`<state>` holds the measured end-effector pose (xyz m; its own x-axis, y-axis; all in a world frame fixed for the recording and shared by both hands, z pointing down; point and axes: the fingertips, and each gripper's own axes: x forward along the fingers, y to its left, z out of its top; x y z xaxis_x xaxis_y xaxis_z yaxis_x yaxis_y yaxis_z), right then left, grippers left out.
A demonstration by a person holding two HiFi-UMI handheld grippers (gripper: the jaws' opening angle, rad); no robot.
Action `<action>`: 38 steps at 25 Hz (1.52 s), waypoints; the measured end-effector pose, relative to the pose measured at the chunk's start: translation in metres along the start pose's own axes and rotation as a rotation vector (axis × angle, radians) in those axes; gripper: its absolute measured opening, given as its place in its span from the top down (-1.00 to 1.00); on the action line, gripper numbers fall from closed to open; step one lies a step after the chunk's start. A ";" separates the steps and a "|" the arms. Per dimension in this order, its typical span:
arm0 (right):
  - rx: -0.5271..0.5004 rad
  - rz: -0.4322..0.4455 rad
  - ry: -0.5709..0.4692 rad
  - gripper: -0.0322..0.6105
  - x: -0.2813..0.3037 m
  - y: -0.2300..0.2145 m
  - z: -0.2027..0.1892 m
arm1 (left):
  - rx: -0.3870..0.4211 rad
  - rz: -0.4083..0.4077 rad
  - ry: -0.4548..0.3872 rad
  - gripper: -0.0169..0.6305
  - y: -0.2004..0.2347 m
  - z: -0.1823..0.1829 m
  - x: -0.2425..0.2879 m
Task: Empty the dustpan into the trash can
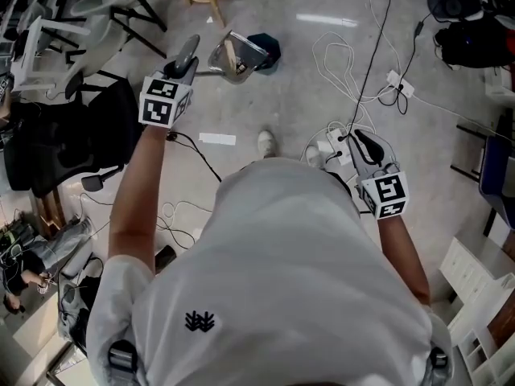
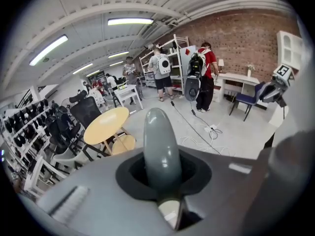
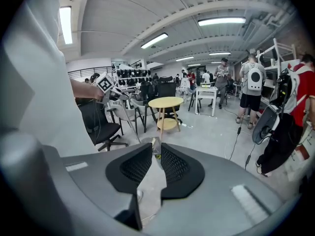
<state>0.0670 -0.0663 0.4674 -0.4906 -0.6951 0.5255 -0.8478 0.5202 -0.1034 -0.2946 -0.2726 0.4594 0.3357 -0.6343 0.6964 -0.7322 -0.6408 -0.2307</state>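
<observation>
Left gripper (image 1: 187,59) on one dustpan handle (image 2: 160,141), right gripper (image 3: 153,151) empty

white t-shirt (image 1: 310,256), small dark emblem (image 1: 199,322), grey left gripper (image 1: 190,48), grey right gripper (image 1: 360,137)

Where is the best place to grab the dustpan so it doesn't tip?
Grab the dustpan by its rounded grey handle, coming from the handle's free end. The handle is slim enough to sit between the jaws, and the wide scoop hangs out front. The left gripper is shut on it just so.
</observation>
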 end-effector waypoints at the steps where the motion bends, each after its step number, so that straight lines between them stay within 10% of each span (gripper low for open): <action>1: 0.005 -0.005 0.001 0.72 -0.001 0.000 -0.001 | 0.027 -0.008 0.005 0.64 -0.002 0.002 0.005; 18: 0.064 -0.072 -0.002 0.72 -0.016 -0.005 -0.010 | 0.396 -0.094 0.073 0.66 -0.051 0.024 0.054; 38: 0.086 -0.100 -0.009 0.72 -0.037 -0.019 -0.023 | 0.654 -0.064 0.098 0.67 -0.077 0.039 0.079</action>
<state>0.1065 -0.0388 0.4693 -0.4043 -0.7457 0.5296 -0.9064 0.4040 -0.1232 -0.1882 -0.2900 0.5055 0.2887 -0.5637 0.7739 -0.1915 -0.8260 -0.5302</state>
